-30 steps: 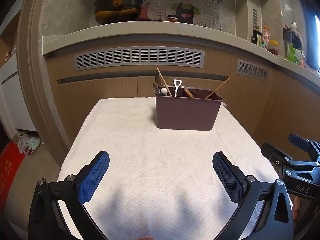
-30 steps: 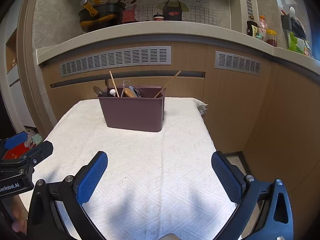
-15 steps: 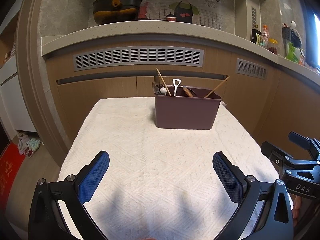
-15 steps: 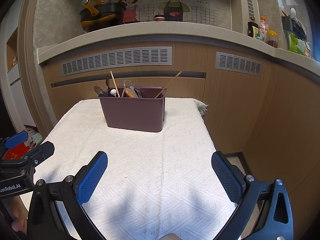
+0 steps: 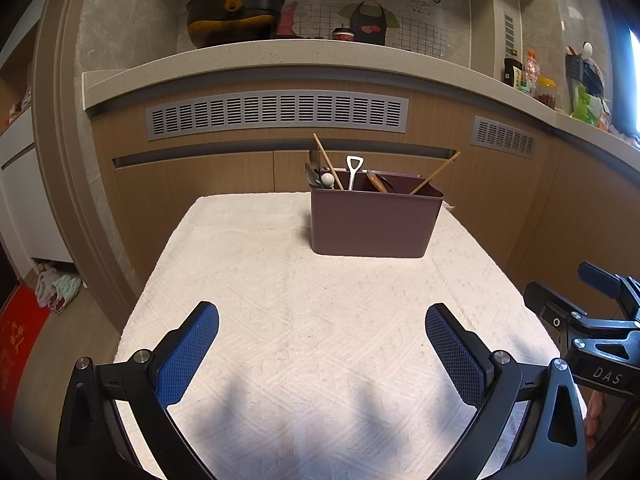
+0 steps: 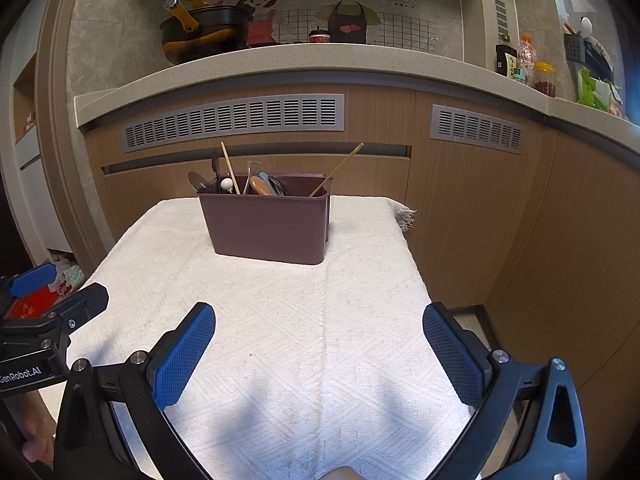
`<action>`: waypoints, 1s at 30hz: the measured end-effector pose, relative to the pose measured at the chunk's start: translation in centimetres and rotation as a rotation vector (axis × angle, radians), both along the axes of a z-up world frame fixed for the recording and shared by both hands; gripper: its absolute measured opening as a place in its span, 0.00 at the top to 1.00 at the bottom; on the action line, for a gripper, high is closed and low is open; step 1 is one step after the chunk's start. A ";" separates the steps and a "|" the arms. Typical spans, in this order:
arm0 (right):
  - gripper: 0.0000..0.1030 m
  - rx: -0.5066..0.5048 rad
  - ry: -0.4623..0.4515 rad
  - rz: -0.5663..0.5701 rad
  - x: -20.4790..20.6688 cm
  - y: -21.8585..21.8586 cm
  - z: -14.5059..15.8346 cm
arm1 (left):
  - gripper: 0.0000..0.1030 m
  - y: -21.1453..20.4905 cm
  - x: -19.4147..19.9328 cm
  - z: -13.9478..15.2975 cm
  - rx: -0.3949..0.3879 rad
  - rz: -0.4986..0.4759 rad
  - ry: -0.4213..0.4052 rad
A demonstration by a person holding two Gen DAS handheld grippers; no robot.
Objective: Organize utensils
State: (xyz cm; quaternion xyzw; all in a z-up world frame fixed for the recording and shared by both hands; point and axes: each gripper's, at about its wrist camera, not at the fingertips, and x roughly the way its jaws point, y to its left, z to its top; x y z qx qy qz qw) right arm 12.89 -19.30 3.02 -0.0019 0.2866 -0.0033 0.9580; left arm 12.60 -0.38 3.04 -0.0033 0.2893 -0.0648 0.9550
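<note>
A wood-panelled kitchen counter (image 5: 280,68) curves behind a table under a white woven cloth (image 5: 320,320). At the cloth's far end stands a maroon utensil bin (image 5: 372,224), holding chopsticks (image 5: 434,172), spoons (image 5: 314,172) and a small shovel-shaped spoon (image 5: 353,170), all leaning upright. Near the front edge, well apart from the bin, the left gripper (image 5: 320,356) and the right gripper (image 6: 318,354) hover with blue pads spread wide, both empty.
</note>
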 end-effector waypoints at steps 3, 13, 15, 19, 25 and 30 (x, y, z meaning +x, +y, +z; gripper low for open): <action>0.00 0.001 0.000 0.000 0.0 0.0 0.0 | 0.01 0.0 0.0 0.0 -0.001 0.000 -0.001; 0.00 -0.001 -0.002 -0.002 0.0 0.0 0.0 | 0.01 0.1 0.0 -0.3 0.003 0.002 0.004; 0.00 -0.001 -0.002 -0.001 0.0 0.0 0.0 | 0.01 0.1 -0.1 -0.3 0.002 0.002 0.004; 0.00 -0.003 -0.005 -0.002 -0.1 0.0 0.0 | 0.01 0.2 -0.1 -0.3 0.000 0.003 0.004; 0.00 0.001 -0.003 0.002 -0.1 -0.1 0.0 | 0.01 0.3 -0.1 -0.3 0.001 0.003 0.005; 0.00 -0.001 -0.003 0.003 -0.1 -0.1 -0.1 | 0.01 0.6 0.0 -0.5 -0.002 0.009 -0.003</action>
